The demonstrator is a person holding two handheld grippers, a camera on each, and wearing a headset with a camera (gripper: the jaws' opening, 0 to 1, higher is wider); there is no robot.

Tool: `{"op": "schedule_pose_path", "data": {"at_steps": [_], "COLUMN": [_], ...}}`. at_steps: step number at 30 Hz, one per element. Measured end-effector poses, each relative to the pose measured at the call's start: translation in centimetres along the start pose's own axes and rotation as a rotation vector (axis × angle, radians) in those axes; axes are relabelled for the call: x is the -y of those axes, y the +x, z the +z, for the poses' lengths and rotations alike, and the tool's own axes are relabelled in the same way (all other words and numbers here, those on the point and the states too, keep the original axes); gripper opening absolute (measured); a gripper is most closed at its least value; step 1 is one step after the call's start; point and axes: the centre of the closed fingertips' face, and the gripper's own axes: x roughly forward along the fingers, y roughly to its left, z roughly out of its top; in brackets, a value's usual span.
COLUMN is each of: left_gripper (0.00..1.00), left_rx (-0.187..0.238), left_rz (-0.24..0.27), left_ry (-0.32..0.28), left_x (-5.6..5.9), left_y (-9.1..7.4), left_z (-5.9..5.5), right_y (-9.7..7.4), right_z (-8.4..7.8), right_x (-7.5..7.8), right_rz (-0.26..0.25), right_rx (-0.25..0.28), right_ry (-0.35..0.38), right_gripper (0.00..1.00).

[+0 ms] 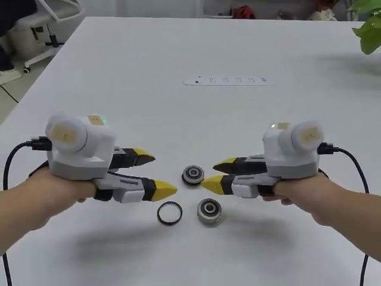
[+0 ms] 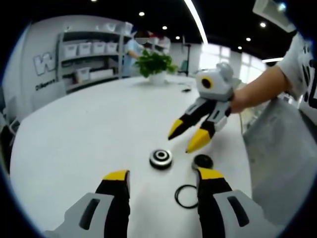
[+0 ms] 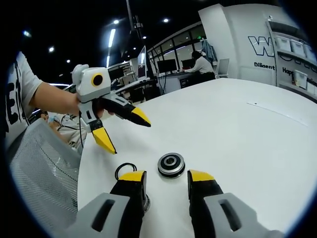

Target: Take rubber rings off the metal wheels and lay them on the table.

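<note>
Desk: white and wide, with a printed strip (image 1: 229,80) toward 12 o'clock and plant leaves (image 1: 369,30) at the far 1 o'clock corner.
Left gripper (image 1: 161,174): jaws spread with nothing between them, tips aimed toward 3 o'clock.
Right gripper (image 1: 211,174): jaws likewise spread and empty, tips aimed toward 9 o'clock.
Far wheel (image 1: 193,175): lies flat on the desk, axle hole up, directly between the two sets of tips. It is at 3 o'clock from the left jaws and 9 o'clock from the right.
Nearer hand: about even; I cannot separate them.
Look of far wheel: bright metal hub inside a dark outer band, which is likely its rubber ring, not yet removed.
Near wheel (image 1: 209,211): flat at 5 o'clock of the far wheel and apart from it. Its rim looks paler, so it is probably stripped.
Loose ring (image 1: 169,213): thin black hoop lying flat on the desk, just beside the near wheel at its 9 o'clock.
Next move: probably one gripper steadies the far wheel while the other peels off the band.
</note>
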Motion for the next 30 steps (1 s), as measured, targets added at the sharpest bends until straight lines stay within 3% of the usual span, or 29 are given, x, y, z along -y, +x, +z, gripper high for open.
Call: {"op": "schedule_pose_path", "data": {"at_steps": [14,30], "left_gripper": [0.51,0.39], "left_rx": [-0.035,-0.032], "left_rz": [-0.030,-0.048], "left_ry": [0.019,0.029], "left_x": [0.2,0.0], "left_y": [2.7,4.7], "left_z": [-0.2,0.1], "right_y": [0.2,0.5], "right_z": [-0.8,-1.2], "right_x": [0.1,0.1], "right_rz": [-0.005,0.000], "right_rx": [-0.008,-0.008], "right_ry": [0.006,0.011], "right_gripper": [0.34,0.35]}}
